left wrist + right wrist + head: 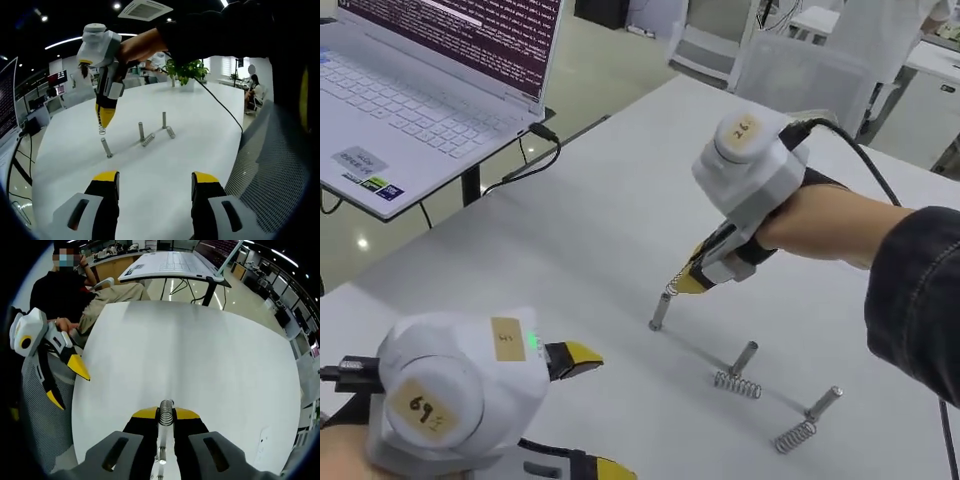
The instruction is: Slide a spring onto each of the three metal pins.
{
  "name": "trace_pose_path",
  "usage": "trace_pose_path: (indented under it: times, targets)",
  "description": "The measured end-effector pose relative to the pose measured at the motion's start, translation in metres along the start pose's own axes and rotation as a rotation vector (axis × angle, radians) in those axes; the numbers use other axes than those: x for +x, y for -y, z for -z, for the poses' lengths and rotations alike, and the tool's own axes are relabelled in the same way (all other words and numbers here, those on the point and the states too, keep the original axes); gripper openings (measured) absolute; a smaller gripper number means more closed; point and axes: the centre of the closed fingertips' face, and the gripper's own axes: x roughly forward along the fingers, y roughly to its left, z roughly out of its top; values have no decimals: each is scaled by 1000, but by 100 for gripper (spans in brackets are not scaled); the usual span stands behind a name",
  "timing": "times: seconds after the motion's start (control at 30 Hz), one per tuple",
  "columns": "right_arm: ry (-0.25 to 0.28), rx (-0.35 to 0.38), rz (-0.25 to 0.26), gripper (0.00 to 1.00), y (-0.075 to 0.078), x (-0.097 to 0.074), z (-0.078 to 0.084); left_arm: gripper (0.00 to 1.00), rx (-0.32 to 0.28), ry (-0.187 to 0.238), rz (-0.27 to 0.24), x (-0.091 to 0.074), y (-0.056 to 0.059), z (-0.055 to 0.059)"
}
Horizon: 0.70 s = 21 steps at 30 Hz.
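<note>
While the right gripper (686,283) pinched a spring (166,413) just above the end pin (659,312), the left gripper (155,180) sat wide open, well apart. Two more springs (737,384) lay on the table (570,230) beside the other pins (744,357).

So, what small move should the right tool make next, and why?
Probably lower the right tool straight down, so that the spring it grips slips over the pin below it. The spring hangs just above that pin's top, roughly in line with it. The other two springs lie on the table.
</note>
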Motion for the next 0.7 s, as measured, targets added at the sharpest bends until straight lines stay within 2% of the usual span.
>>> trace_pose_path:
  times: [0.07, 0.27, 0.47, 0.7]
  targets:
    - [-3, 1, -3, 8, -1, 2, 0, 54, 13, 4, -26, -1, -5, 1]
    - [-22, -6, -2, 8, 2, 7, 0, 54, 30, 15, -60, -3, -14, 4]
    - [-47, -11, -8, 8, 2, 12, 4, 57, 18, 52, -68, -4, -20, 0]
    - [-58, -9, -25, 8, 4, 16, 5, 56, 10, 38, -70, -2, -25, 5]
